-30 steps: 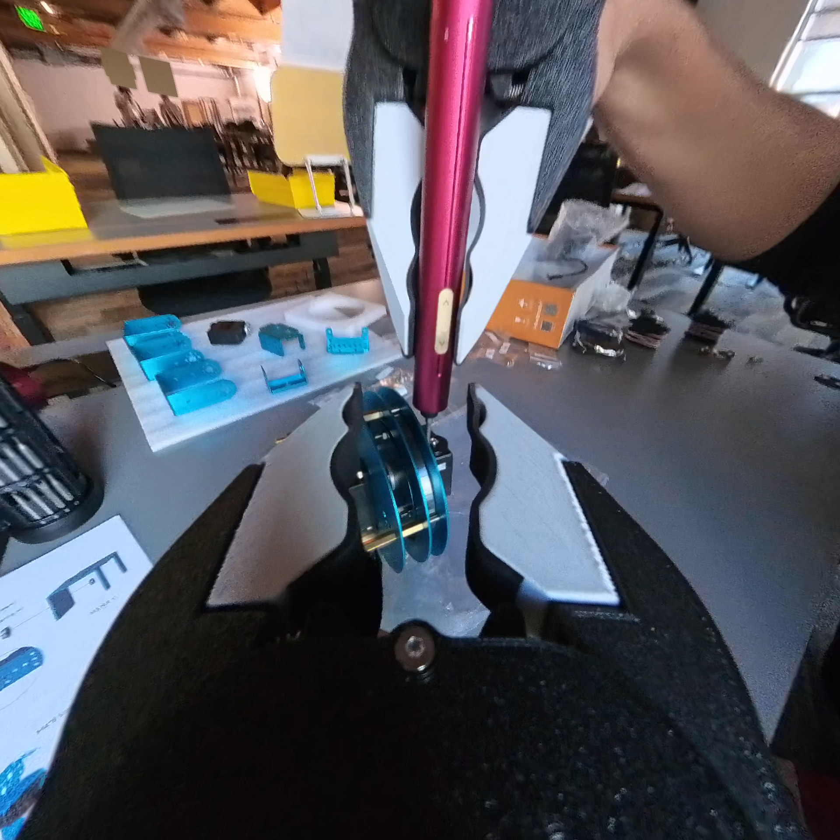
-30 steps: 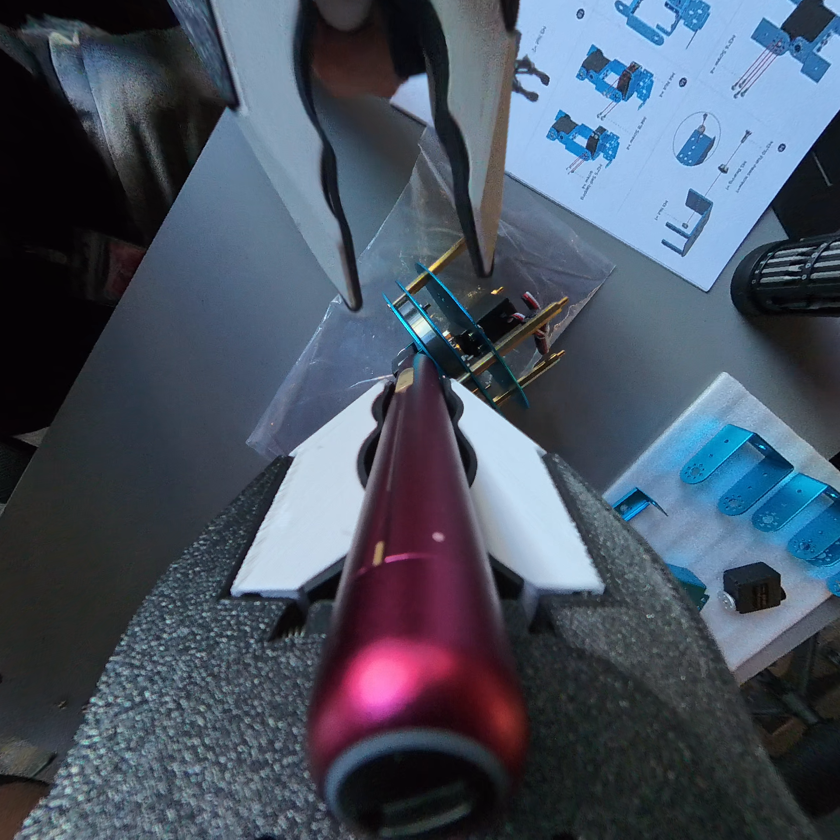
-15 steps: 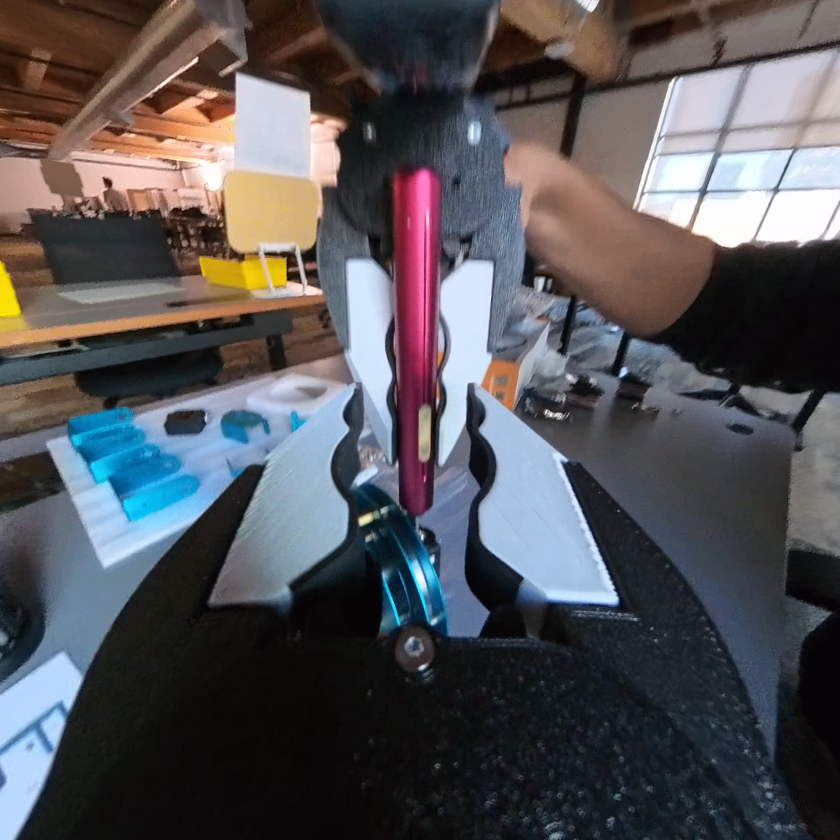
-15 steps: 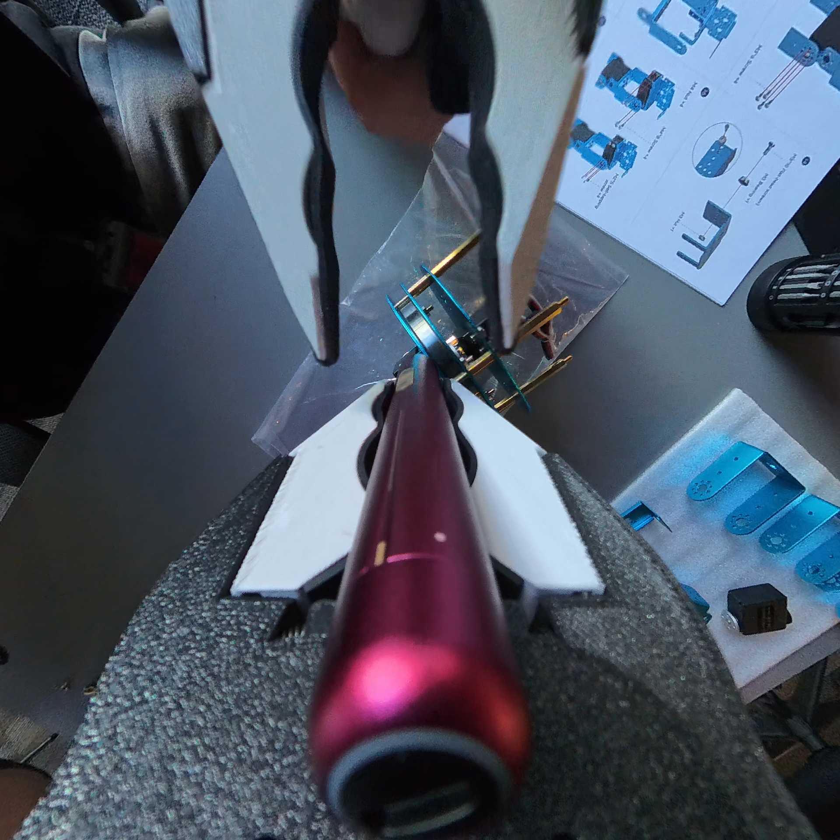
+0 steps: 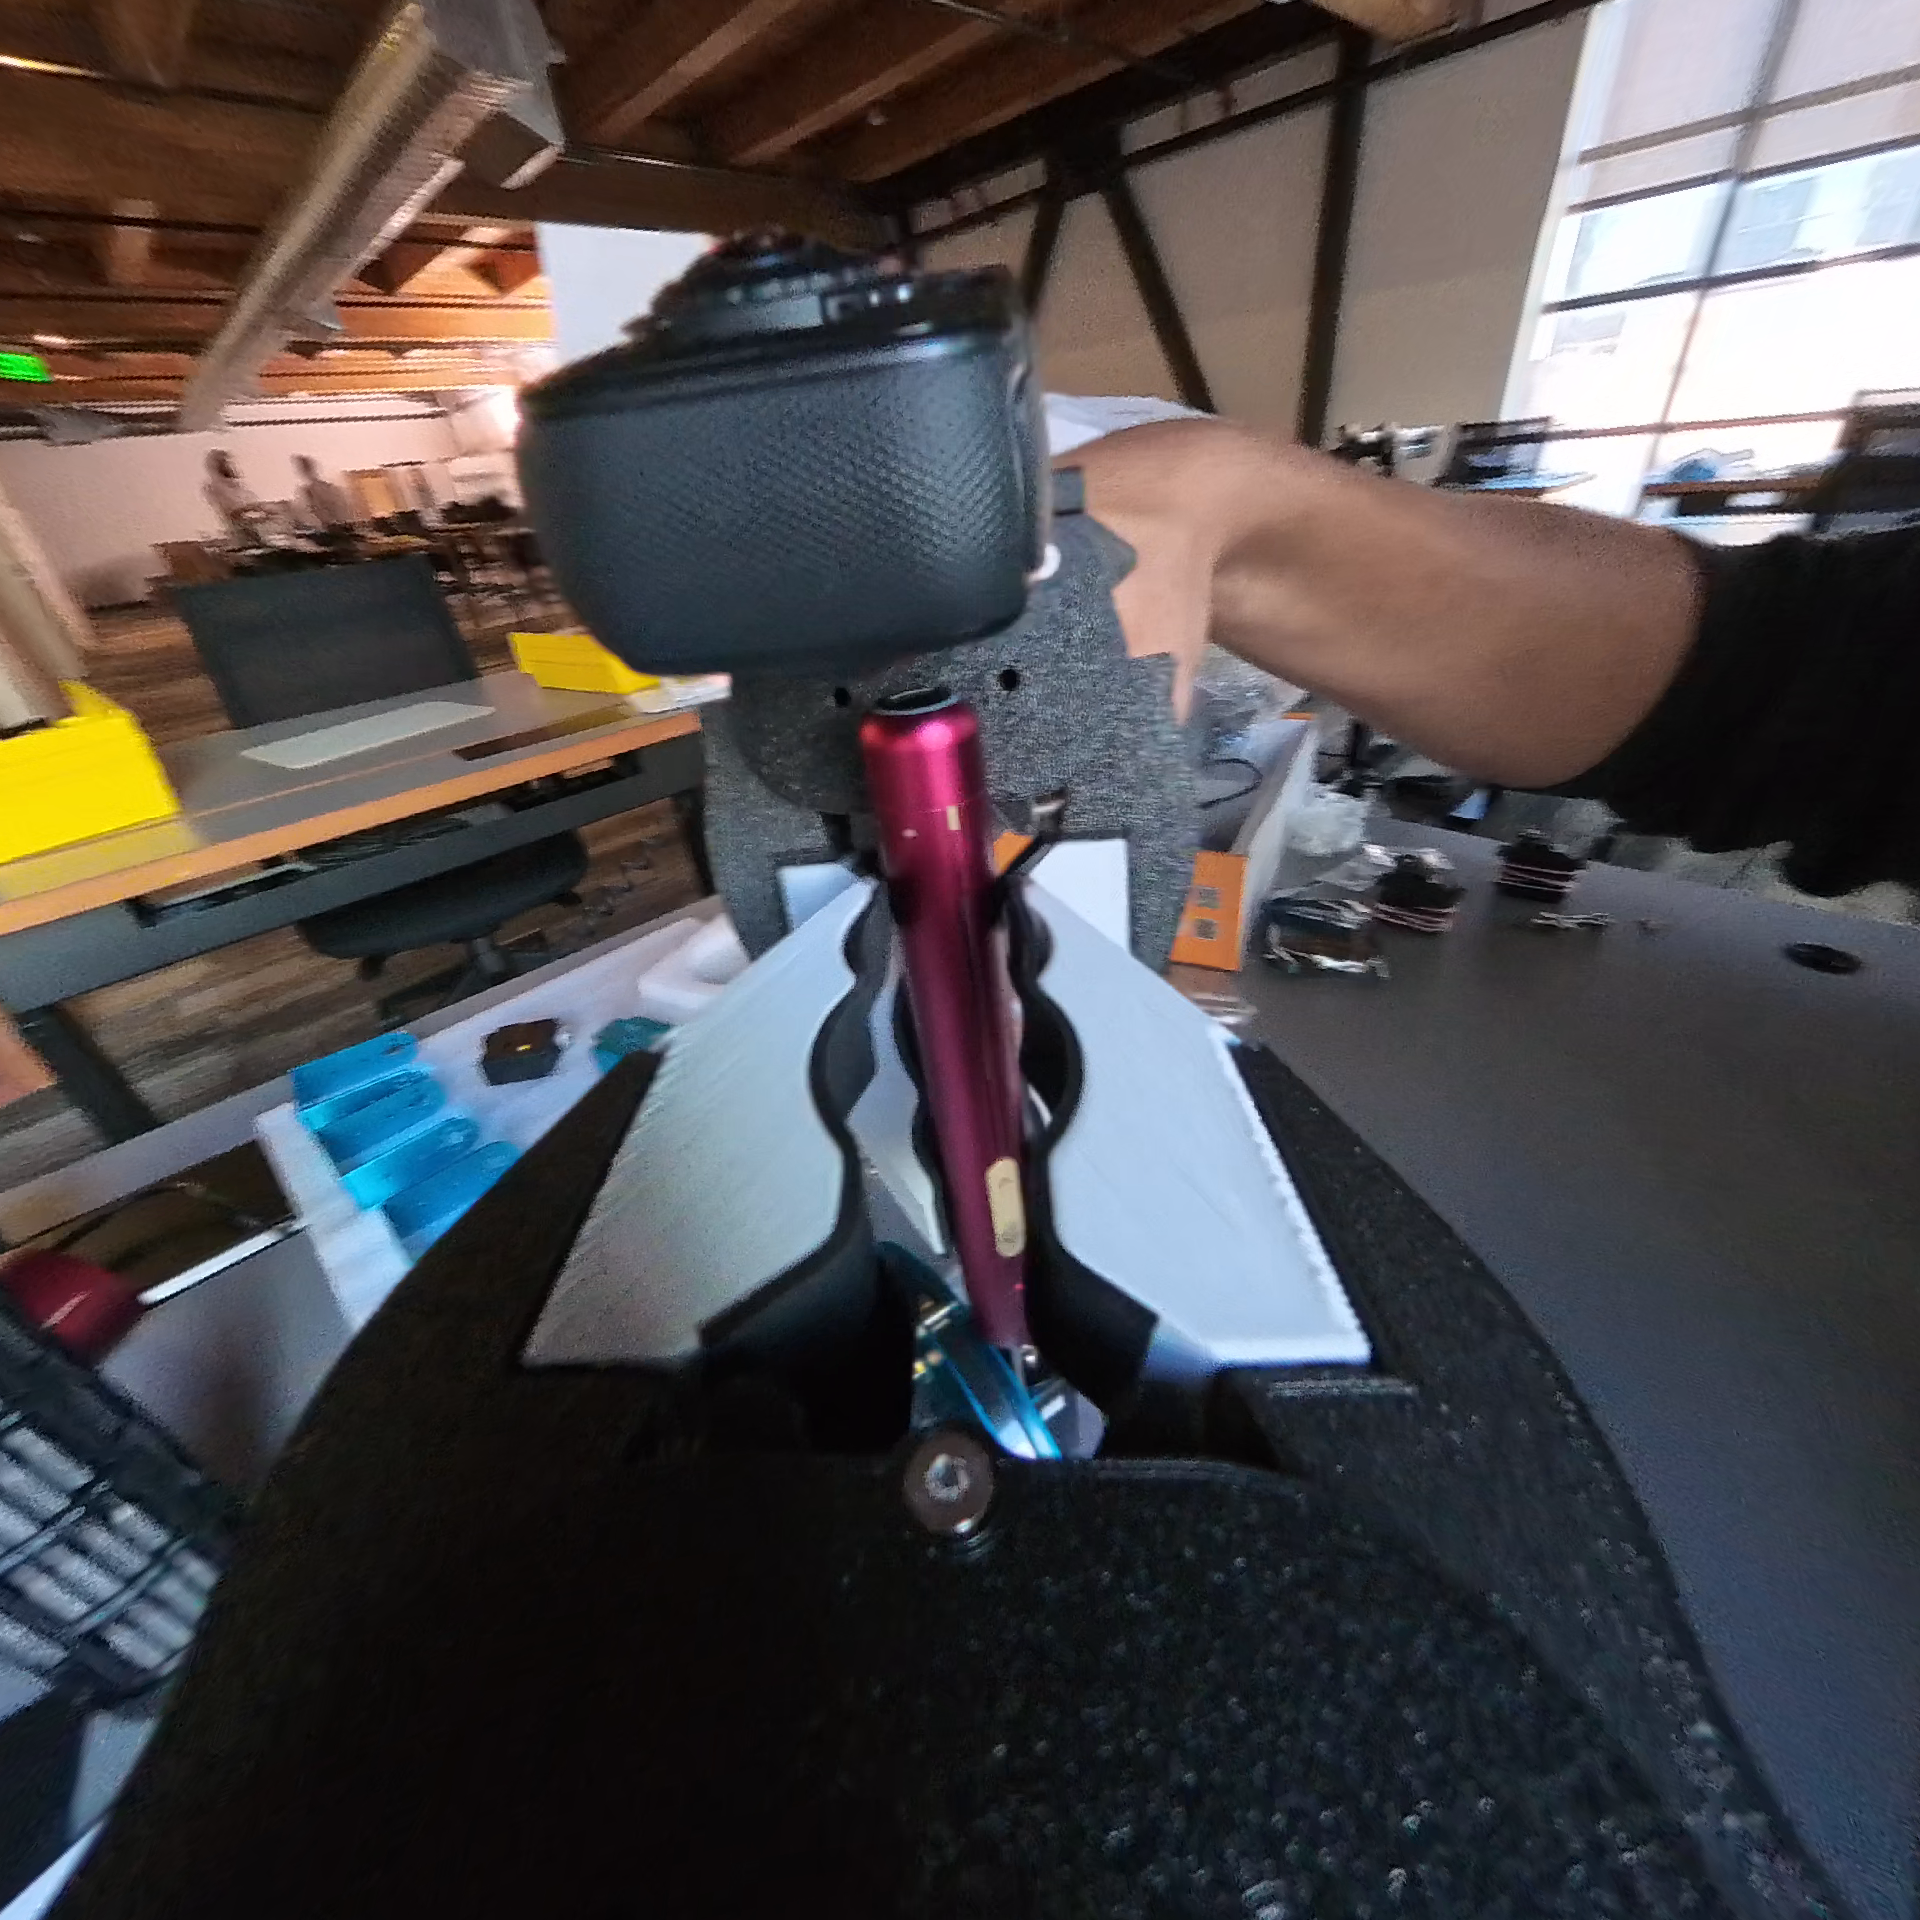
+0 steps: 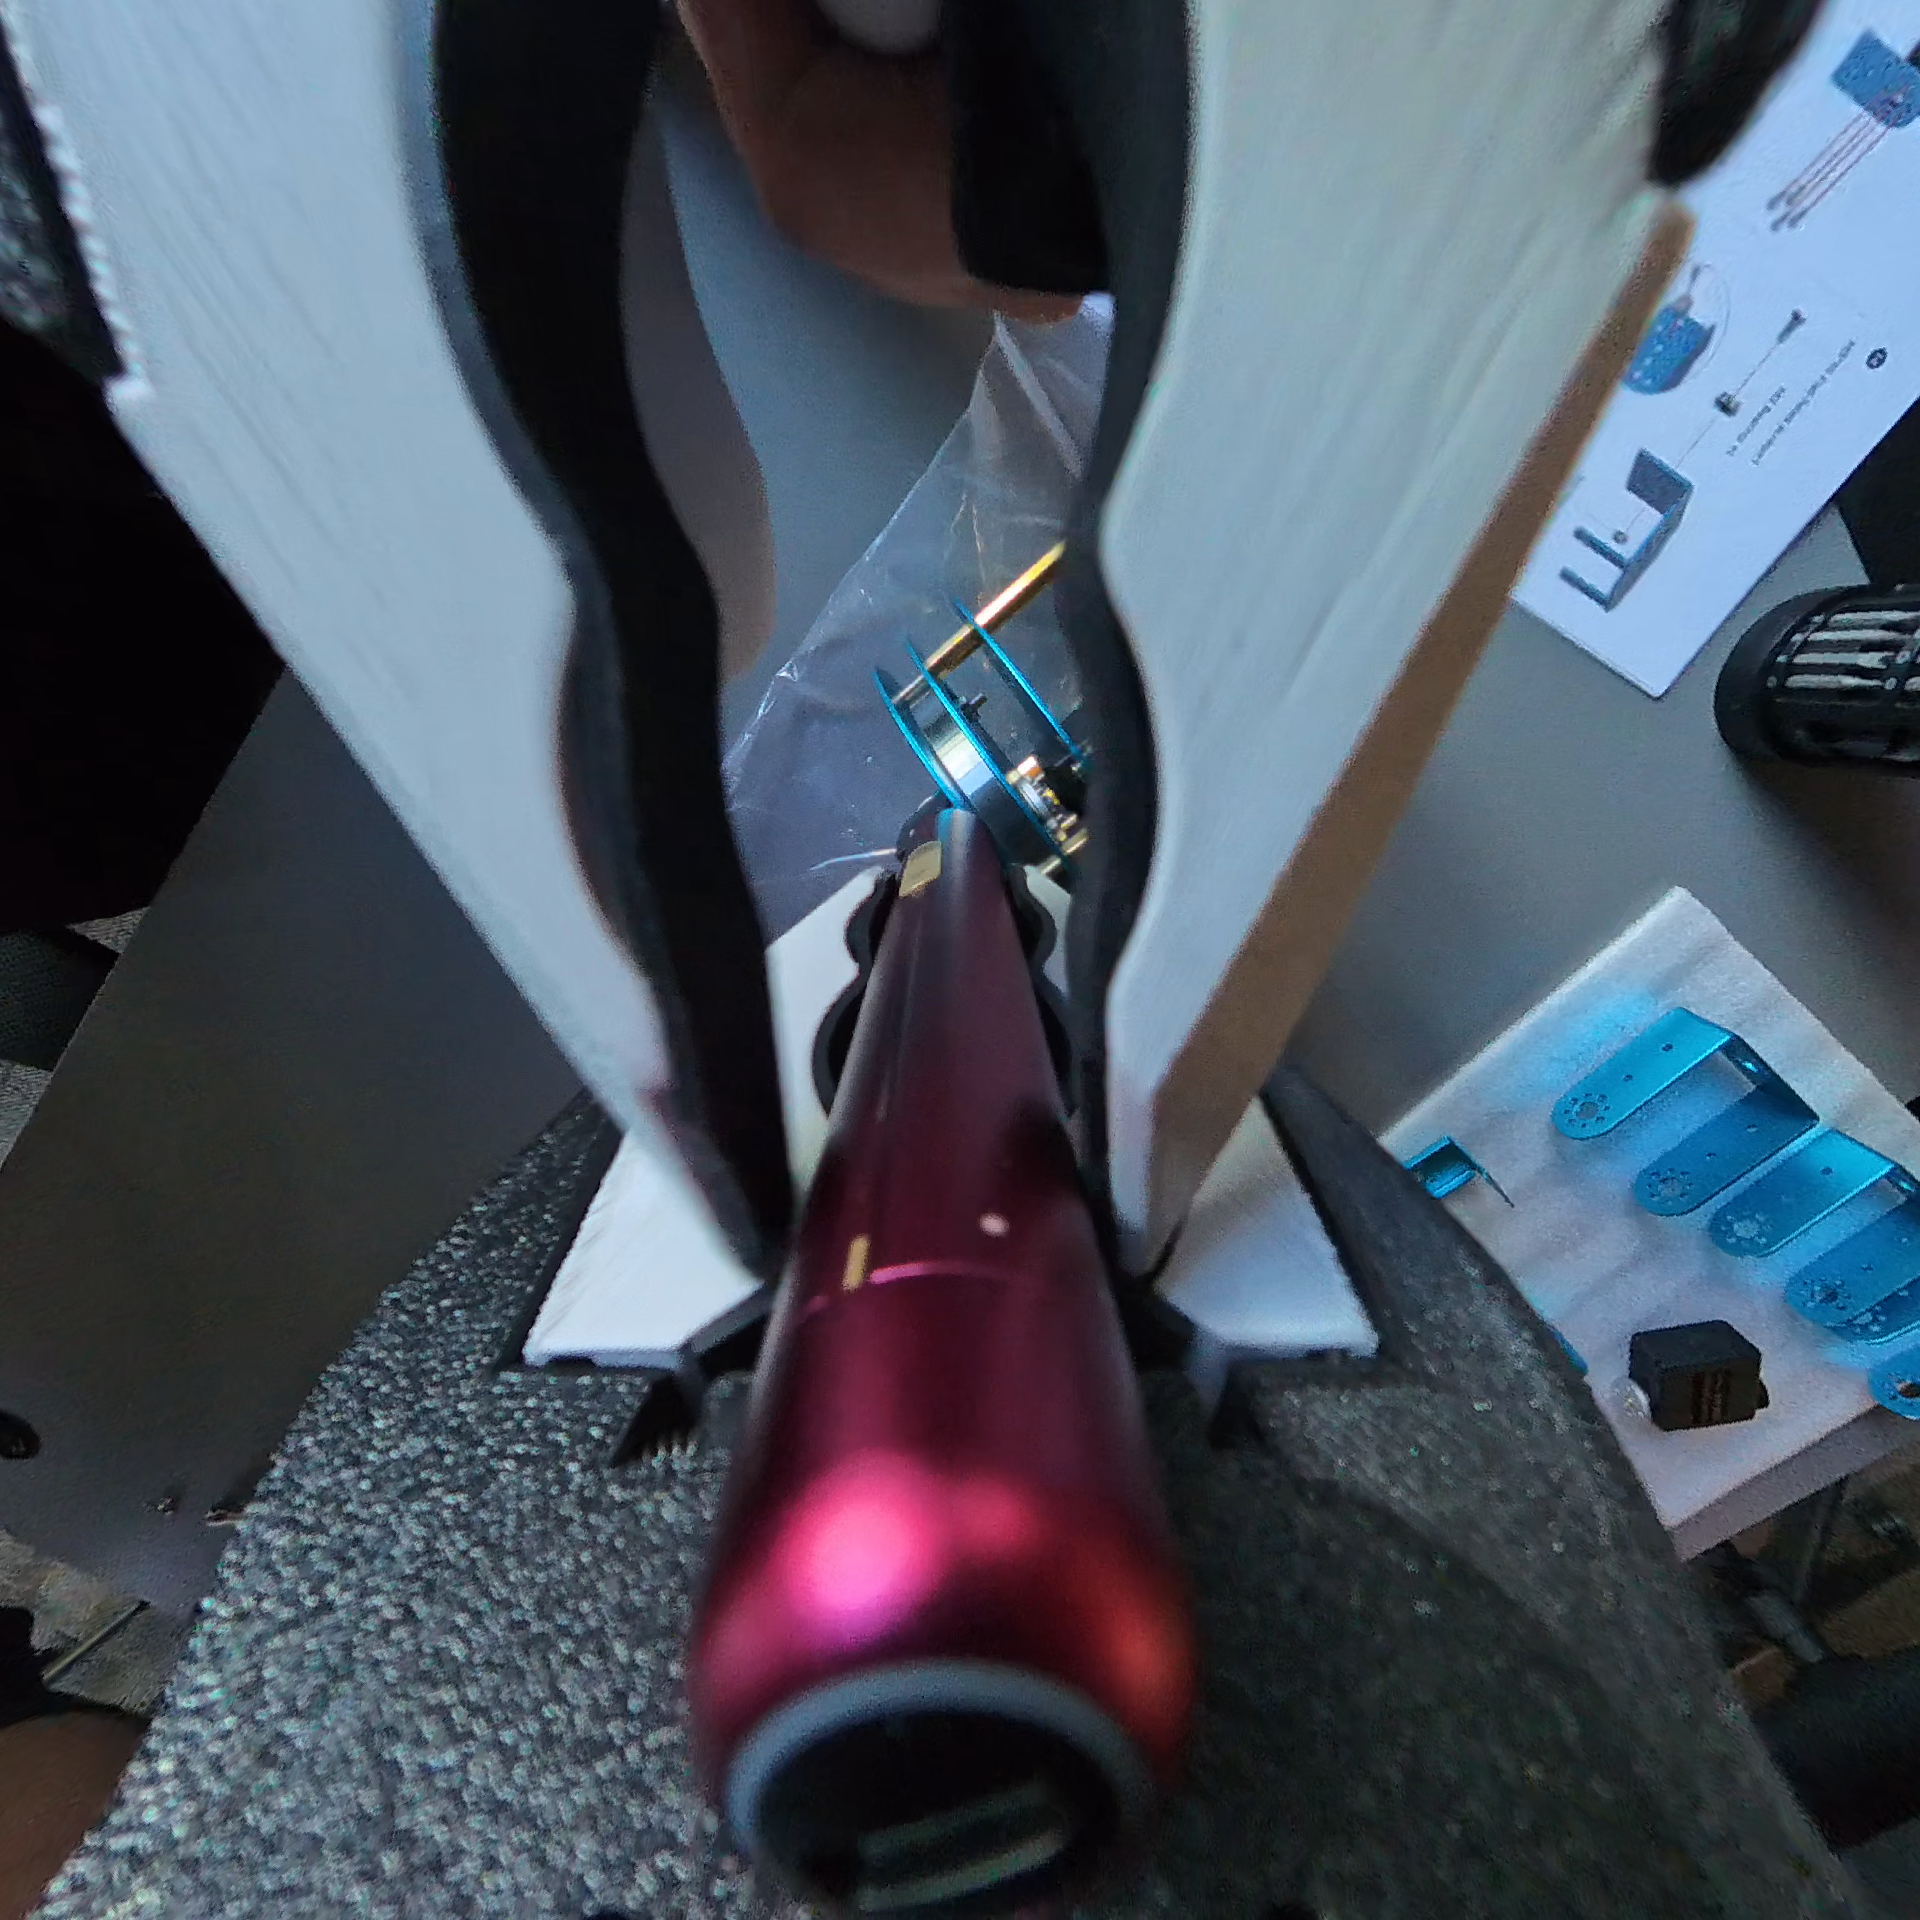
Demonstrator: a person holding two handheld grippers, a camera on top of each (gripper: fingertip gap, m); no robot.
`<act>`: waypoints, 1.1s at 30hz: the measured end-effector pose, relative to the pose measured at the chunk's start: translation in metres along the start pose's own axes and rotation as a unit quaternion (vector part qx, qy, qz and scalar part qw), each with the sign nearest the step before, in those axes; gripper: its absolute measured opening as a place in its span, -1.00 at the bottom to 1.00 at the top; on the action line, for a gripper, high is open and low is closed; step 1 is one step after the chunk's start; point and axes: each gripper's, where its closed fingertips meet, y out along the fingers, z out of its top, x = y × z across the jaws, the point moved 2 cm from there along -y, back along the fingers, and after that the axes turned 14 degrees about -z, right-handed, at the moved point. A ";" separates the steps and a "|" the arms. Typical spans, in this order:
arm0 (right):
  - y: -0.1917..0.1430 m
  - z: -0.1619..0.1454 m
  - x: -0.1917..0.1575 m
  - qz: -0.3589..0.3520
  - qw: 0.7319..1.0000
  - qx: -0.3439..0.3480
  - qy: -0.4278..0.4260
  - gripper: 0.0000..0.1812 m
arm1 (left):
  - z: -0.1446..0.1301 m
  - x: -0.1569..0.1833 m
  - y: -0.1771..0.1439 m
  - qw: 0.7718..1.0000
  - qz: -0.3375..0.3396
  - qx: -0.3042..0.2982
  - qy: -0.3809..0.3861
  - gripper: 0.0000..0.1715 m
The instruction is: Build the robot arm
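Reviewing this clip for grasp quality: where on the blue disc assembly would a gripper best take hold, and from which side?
Judging by its pose, grip the blue disc assembly across its flat outer faces, fingers straddling the stacked discs edge-on from above. It lies on the clear plastic bag with disc rims upward and brass standoffs sideways, while the magenta screwdriver fills the near side.

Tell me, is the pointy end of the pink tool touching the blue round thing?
Cannot tell. In the right wrist view the pink tool ends right at the blue round thing, but its tip hides the meeting spot. The left wrist view is blurred there.
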 end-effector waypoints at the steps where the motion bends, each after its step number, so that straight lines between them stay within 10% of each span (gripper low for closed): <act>1: -0.001 -0.001 0.001 -0.002 1.000 -0.001 0.001 0.15 | 0.000 -0.002 0.001 1.000 0.012 -0.002 0.006 -0.76; 2: -0.001 -0.003 0.002 -0.003 1.000 -0.002 0.002 0.14 | 0.001 -0.003 0.002 1.000 0.019 -0.002 0.008 -0.77; 5: -0.002 -0.006 0.005 -0.014 1.000 -0.003 0.005 1.00 | 0.001 -0.004 0.004 0.999 0.035 0.009 0.014 -0.77; 6: -0.003 -0.006 0.006 -0.022 1.000 -0.001 0.005 0.95 | 0.002 -0.005 0.004 0.999 0.039 0.015 0.014 -0.77; 8: -0.002 -0.006 0.008 -0.039 0.999 0.010 0.011 -0.76 | 0.002 -0.006 0.004 0.999 0.044 0.022 0.011 -0.77; 17: -0.021 -0.011 0.010 -0.149 0.969 0.156 0.123 -0.51 | 0.002 -0.005 0.007 0.998 0.051 0.024 0.029 -0.77; 24: -0.025 -0.019 -0.001 -0.291 0.761 0.408 0.411 -0.38 | 0.002 -0.007 0.004 0.997 0.057 0.035 0.041 -0.77; 33: -0.006 -0.021 0.006 -0.418 0.705 0.387 0.423 -0.60 | 0.001 -0.017 0.002 0.998 0.054 0.039 0.014 -0.77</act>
